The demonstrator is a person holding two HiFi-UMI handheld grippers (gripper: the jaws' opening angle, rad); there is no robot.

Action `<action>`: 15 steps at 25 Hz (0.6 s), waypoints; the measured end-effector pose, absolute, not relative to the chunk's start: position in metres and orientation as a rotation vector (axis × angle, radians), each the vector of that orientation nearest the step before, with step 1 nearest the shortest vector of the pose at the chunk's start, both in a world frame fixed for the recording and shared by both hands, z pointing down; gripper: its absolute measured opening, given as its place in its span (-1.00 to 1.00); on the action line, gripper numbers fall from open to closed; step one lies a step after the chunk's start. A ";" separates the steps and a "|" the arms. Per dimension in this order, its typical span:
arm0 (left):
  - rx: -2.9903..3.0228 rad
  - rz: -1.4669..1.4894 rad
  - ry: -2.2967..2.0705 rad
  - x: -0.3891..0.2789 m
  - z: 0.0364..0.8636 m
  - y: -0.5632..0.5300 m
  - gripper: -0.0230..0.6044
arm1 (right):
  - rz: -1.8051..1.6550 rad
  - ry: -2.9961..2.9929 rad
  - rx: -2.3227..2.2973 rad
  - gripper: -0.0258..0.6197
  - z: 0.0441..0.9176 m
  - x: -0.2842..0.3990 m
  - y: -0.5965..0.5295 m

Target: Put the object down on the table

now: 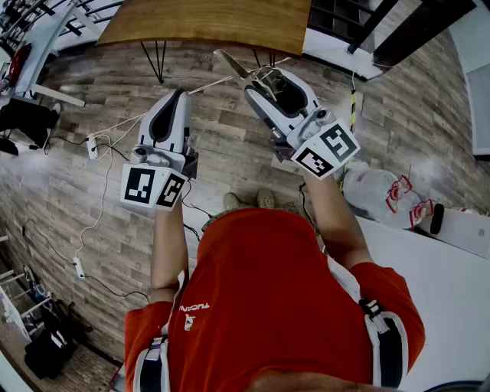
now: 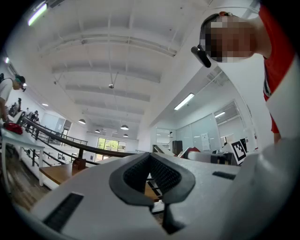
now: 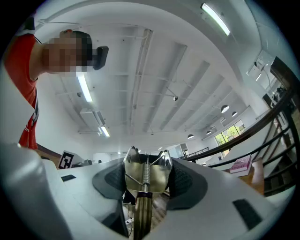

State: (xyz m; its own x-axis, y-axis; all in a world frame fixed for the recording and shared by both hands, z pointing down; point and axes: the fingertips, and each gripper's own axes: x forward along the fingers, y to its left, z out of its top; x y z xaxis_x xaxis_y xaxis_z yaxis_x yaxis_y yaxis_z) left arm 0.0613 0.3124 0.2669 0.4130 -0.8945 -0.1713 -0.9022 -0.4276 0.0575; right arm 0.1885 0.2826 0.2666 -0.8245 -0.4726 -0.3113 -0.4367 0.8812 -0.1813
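Person in red shirt [image 1: 260, 291] stands with both arms held out in front over the floor. Left hand-held gripper [image 1: 178, 98] points forward, marker cube [image 1: 151, 187] nearest the body; its own view shows the jaws narrow, pads meeting at the tip, nothing between them. Right hand-held gripper [image 1: 266, 80] is just beside it, angled toward it, and holds a metal tool [image 3: 144, 173] with a spring down its middle. The pads touch the tool on both sides and the jaws stand wide around it. In the head view a flat metal end of the tool sticks out past the jaw tips. The tool is up in the air, not on any surface. Below: wood-plank floor [image 1: 230, 145] with shoes [image 1: 245, 200], white cables and a power strip [image 1: 92, 145], plastic bag [image 1: 375, 191] at right. White worktop [image 1: 452, 298] at the person's right side. Wooden worktop [image 1: 207, 23] farther ahead, well apart from both grippers.
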 end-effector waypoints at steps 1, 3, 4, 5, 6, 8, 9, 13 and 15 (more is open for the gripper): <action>-2.603 0.270 1.658 0.062 0.267 0.312 -0.90 | -0.143 2.703 -0.669 -0.21 0.267 0.188 0.282; -2.600 0.266 1.662 0.065 0.268 0.310 -0.90 | -0.144 2.705 -0.656 -0.21 0.268 0.190 0.281; -2.597 0.265 1.665 0.067 0.269 0.310 -0.90 | -0.147 2.704 -0.651 -0.21 0.269 0.192 0.281; -2.595 0.264 1.670 0.071 0.269 0.309 -0.90 | -0.151 2.703 -0.648 -0.21 0.270 0.196 0.280; -2.591 0.262 1.676 0.076 0.270 0.309 -0.90 | -0.155 2.700 -0.645 -0.21 0.271 0.200 0.280; -2.582 0.258 1.691 0.085 0.271 0.307 -0.90 | -0.164 2.694 -0.641 -0.21 0.274 0.210 0.277; -2.578 0.255 1.700 0.087 0.272 0.306 -0.90 | -0.167 2.691 -0.640 -0.21 0.275 0.213 0.275; -2.558 0.248 1.739 0.079 0.275 0.304 -0.90 | -0.186 2.681 -0.639 -0.21 0.278 0.211 0.271; -2.545 0.243 1.762 0.086 0.278 0.300 -0.90 | -0.195 2.675 -0.636 -0.21 0.281 0.222 0.264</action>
